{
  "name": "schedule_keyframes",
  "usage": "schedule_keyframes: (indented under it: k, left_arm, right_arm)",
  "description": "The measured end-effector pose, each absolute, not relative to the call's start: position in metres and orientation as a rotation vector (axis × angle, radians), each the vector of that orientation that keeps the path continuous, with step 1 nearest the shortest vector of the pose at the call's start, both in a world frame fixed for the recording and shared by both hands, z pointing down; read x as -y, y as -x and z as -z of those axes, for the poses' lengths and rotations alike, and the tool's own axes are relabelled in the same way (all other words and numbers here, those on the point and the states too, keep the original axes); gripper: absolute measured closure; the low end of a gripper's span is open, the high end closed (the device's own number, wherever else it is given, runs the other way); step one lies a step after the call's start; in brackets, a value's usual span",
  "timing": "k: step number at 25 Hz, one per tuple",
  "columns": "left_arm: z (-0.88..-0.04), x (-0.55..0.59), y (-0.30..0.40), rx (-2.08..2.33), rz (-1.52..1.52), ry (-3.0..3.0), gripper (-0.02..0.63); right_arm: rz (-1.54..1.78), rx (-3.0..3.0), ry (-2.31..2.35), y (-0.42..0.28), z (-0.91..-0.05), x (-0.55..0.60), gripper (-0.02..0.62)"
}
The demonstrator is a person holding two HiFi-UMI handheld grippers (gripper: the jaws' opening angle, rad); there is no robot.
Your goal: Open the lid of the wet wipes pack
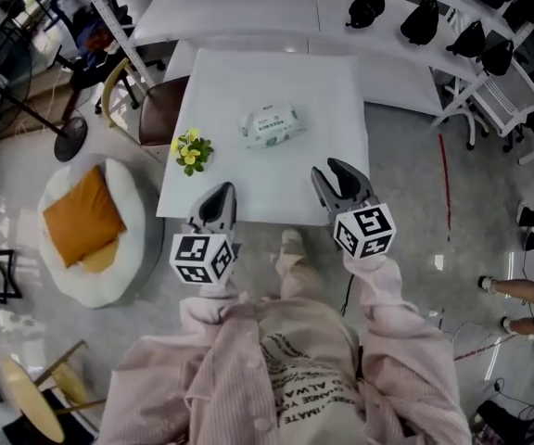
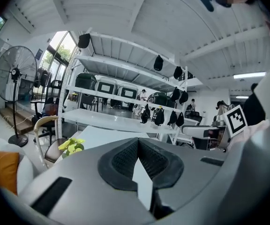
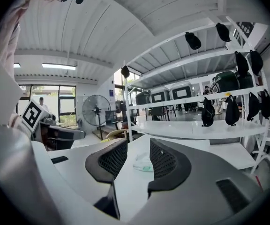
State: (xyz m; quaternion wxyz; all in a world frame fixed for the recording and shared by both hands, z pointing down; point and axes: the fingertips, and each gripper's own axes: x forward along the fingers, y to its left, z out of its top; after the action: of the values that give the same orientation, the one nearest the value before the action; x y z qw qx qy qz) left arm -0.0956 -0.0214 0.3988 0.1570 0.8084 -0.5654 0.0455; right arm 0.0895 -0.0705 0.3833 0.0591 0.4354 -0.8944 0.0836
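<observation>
**Head view:** wet wipes pack point(image 1: 273, 125) lies mid-table point(image 1: 248, 184), well beyond left gripper point(image 1: 215, 202) and right gripper point(image 1: 341, 185) at the near edge.

**Left gripper view:** tips closed together, empty.

**Right gripper view:** jaws parted, empty, pack point(image 3: 143, 164) framed far ahead. Best to steady the pack with one claw and lift the lid tab with the other.

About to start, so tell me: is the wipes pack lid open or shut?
Shut, it seems: the wet wipes pack lies flat on the table with no flap raised, though it shows small.
</observation>
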Motion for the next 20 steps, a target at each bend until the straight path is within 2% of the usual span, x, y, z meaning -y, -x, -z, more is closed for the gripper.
schedule_keyframes:
  k: [20]
  left_arm:
    - [-0.452,0.151,0.101,1.699,-0.099,-2.039,0.607]
  right_arm:
    - [-0.230,2.654,-0.890,-0.049,-0.451,0.217,0.457]
